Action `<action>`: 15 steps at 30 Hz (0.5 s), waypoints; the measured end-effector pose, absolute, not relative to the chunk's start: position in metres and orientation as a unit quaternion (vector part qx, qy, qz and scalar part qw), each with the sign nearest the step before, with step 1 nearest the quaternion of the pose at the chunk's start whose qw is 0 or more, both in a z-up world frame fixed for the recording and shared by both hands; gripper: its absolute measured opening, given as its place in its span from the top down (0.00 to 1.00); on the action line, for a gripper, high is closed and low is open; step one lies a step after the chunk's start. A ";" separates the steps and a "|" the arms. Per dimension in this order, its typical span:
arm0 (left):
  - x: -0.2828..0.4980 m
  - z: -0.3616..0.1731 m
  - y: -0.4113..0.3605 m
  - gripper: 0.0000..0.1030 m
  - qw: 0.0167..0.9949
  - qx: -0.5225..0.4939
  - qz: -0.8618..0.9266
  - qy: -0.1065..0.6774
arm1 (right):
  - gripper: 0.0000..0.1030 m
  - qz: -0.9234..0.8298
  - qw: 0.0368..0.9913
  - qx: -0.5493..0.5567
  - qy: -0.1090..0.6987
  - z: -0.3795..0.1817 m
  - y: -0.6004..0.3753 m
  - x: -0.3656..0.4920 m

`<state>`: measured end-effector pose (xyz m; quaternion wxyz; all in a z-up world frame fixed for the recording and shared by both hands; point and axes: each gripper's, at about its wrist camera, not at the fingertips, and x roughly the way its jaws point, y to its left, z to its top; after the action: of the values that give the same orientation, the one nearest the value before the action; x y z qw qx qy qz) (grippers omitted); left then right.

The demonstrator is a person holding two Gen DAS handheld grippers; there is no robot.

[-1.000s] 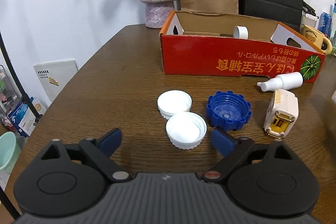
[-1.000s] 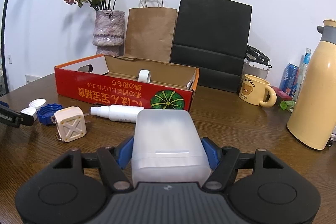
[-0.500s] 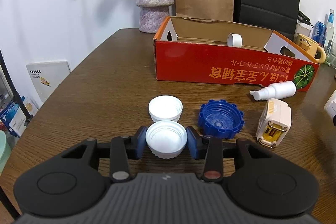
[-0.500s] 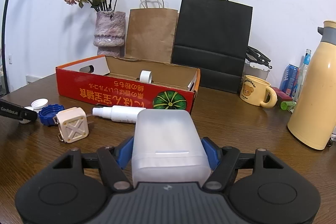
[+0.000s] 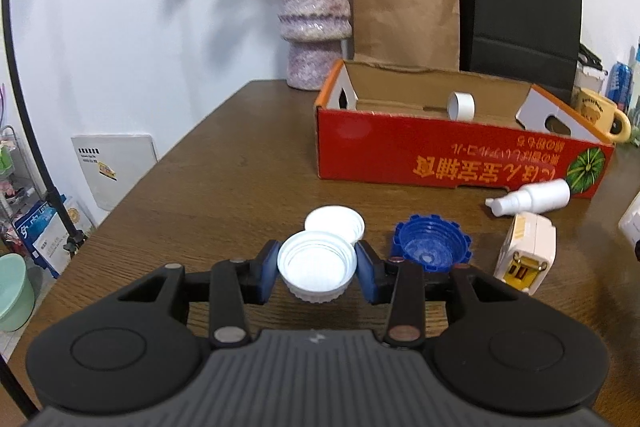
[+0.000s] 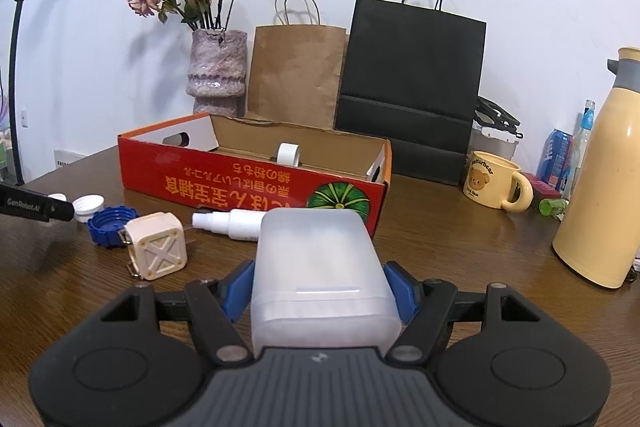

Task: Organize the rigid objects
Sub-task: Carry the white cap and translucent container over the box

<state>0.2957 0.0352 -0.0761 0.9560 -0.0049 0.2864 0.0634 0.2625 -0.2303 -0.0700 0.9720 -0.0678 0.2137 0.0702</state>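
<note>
My left gripper [image 5: 317, 270] is shut on a white jar lid [image 5: 316, 269] and holds it above the wooden table [image 5: 224, 171]. A second white lid [image 5: 335, 221], a blue ridged cap [image 5: 432, 247], a cream charger block [image 5: 526, 253] and a white spray bottle [image 5: 532, 197] lie on the table before the red cardboard box [image 5: 452, 159], which holds a white tape roll [image 5: 461, 105]. My right gripper [image 6: 322, 291] is shut on a frosted white plastic case [image 6: 320, 267]. The box [image 6: 256, 183], spray bottle [image 6: 232, 223], charger block [image 6: 156, 251] and blue cap [image 6: 110, 225] show in the right wrist view.
A vase of dried roses [image 6: 218, 71], a brown paper bag [image 6: 296, 75] and a black bag [image 6: 412, 91] stand behind the box. A yellow bear mug [image 6: 494, 185], a cream thermos [image 6: 600, 187] and cans sit at the right. The table's left edge [image 5: 132, 187] drops to floor clutter.
My left gripper closed on the near white lid and lifted it off the table, tilting up. My right gripper has kept its hold on the frosted case and shifted slightly.
</note>
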 end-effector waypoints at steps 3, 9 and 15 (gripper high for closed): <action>0.292 -0.073 0.035 0.60 0.958 -0.011 0.065 0.279 | 0.33 0.071 0.973 -0.064 0.208 -0.068 -0.228 0.261; 0.286 -0.064 0.028 0.60 0.961 -0.015 0.062 0.268 | 0.33 0.075 0.976 -0.057 0.195 -0.062 -0.224 0.256; 0.284 -0.053 0.012 0.60 0.965 -0.013 0.049 0.258 | 0.33 0.081 0.979 -0.052 0.182 -0.053 -0.219 0.256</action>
<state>0.2839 0.0122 -0.0527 0.9649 -0.0128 0.2576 0.0491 0.2561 -0.2191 -0.0525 0.9786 -0.0515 0.1820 0.0808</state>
